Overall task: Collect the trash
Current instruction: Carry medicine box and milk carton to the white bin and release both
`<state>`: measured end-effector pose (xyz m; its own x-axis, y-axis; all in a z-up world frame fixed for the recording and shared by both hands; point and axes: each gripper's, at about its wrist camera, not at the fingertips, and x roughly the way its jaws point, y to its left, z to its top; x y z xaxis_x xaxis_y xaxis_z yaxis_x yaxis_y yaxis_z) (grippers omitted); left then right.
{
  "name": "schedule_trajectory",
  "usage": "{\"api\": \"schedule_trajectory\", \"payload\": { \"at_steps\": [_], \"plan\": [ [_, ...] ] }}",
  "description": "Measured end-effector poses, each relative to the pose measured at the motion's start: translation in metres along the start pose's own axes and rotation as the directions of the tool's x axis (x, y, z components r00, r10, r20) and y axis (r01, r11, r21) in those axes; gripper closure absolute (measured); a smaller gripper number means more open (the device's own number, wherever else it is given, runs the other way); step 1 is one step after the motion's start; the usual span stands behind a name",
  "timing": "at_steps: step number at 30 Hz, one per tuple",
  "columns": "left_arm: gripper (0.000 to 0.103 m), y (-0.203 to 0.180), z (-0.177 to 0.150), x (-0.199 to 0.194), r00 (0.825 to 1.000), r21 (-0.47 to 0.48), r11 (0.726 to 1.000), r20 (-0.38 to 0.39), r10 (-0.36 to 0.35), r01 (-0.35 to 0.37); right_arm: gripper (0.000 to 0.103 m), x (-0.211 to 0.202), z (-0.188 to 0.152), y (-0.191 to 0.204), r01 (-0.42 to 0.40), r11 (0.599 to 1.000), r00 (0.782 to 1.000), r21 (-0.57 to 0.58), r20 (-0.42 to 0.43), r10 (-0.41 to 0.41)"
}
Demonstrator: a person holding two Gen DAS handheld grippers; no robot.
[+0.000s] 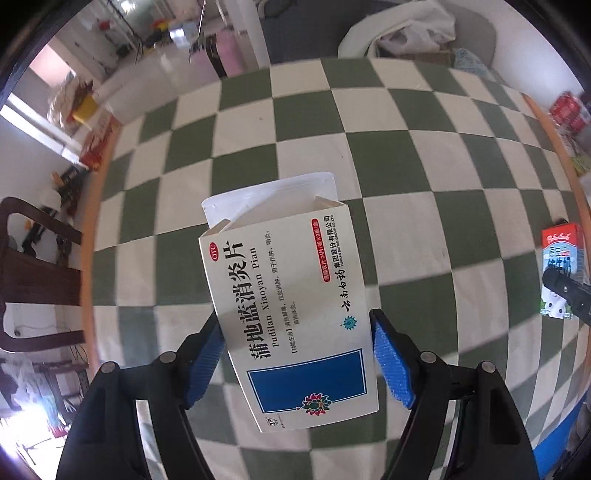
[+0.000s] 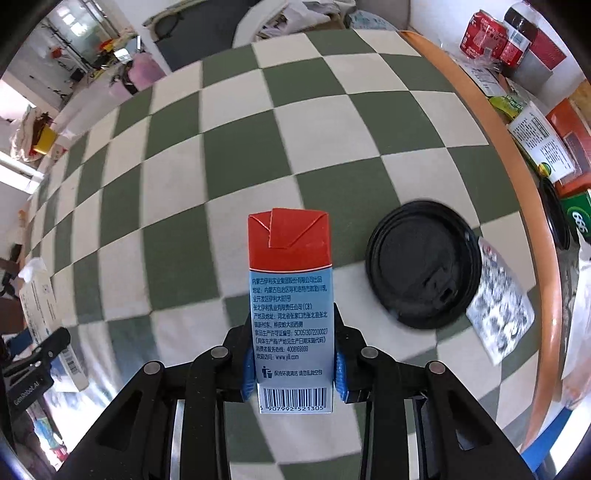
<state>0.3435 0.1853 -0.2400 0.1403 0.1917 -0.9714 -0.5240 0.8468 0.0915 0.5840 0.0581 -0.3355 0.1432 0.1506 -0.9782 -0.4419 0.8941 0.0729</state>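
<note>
In the left wrist view, my left gripper (image 1: 297,332) is shut on a white medicine box (image 1: 288,291) with a blue panel. Its blue pads (image 1: 207,354) press both sides, its top flap stands open, and it hangs above the checkered tablecloth (image 1: 369,129). In the right wrist view, my right gripper (image 2: 293,354) is shut on a red-topped, light blue milk carton (image 2: 290,266), held upright over the cloth. The carton (image 1: 561,258) also shows at the left view's right edge. The medicine box (image 2: 40,306) and left gripper (image 2: 37,358) show at the right view's left edge.
A black cup lid (image 2: 421,269) lies on the cloth right of the carton, with a printed wrapper (image 2: 498,314) beside it. Beyond the table's orange rim (image 2: 517,155) stand red cans (image 2: 484,33) and packets. A dark wooden chair (image 1: 33,266) stands at the left.
</note>
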Motion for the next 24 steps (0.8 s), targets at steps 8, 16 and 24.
{"api": "schedule_trajectory", "payload": {
  "at_steps": [8,16,24],
  "plan": [
    [0.029,0.044,-0.045,-0.026,0.995,0.021,0.999,0.087,-0.048,0.046,0.070,-0.051,-0.087,0.024,-0.051,0.999,0.998,-0.013,0.042,0.052],
    [0.029,0.088,-0.151,-0.042,0.980,0.062,0.990,0.143,-0.136,0.128,0.070,-0.114,-0.235,0.043,-0.074,0.997,0.990,0.014,0.118,0.071],
    [0.029,0.122,-0.276,-0.052,0.976,0.070,0.978,0.074,-0.203,0.198,0.070,-0.146,-0.404,0.072,-0.103,0.991,0.990,0.084,0.102,0.095]
  ]
}}
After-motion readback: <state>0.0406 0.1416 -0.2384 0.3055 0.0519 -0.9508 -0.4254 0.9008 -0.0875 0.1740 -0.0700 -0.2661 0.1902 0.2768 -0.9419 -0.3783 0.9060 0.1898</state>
